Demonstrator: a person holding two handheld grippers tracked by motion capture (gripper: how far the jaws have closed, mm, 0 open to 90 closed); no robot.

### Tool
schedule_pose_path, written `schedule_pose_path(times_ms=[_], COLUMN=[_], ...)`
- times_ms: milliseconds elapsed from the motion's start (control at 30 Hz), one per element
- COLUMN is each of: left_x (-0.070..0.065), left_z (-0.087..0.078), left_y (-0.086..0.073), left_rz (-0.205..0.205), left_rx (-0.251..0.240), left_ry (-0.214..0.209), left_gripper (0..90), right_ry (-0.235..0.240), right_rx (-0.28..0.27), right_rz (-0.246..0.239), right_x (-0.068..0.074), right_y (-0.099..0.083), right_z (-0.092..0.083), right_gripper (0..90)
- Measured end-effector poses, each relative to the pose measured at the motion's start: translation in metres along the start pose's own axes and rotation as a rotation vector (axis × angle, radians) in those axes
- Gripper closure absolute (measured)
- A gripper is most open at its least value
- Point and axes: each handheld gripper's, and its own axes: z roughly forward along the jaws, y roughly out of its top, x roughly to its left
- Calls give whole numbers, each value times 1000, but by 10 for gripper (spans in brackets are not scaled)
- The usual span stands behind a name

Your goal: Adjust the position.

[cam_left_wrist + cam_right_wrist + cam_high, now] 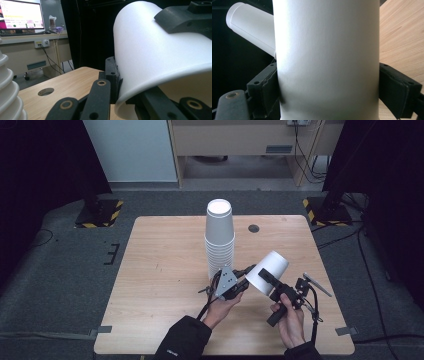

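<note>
right tongs (266, 279): clamped across the wall of a white paper cup (268, 271), jaws pressed on both sides | cup: tilted, lower centre-right, above the desk (160, 270) | left tongs (246, 281): gripping the cup's rim | cup stack (219, 237): upright, centre frame
</note>
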Motion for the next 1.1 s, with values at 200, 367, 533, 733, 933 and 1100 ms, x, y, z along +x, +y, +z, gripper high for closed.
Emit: schedule_pose_path(times_ms=[200,367,533,733,933,1100], left_x=[1,-1,-1,-2,-2,-2], left_z=[-2,-4,-6,-9,-14,-19], left_y=[0,1,1,2,5,8], left_rz=[2,2,0,-8,-12,-13], left_rx=[9,16,24,25,40,55], left_ry=[-1,-6,-5,-13,-24,-35], left_gripper=[854,855,854,859,860,861], right_ry=[4,11,13,7,3,-3], right_rx=[8,5,8,-6,-21,-36], right_rz=[-3,-15,-23,-42,-61,-84], right_x=[-1,-1,-1,-1,0,-1], right_y=[0,3,4,7,10,15], right_z=[1,0,0,-2,-3,-4], right_gripper=[134,145,142,142,139,137])
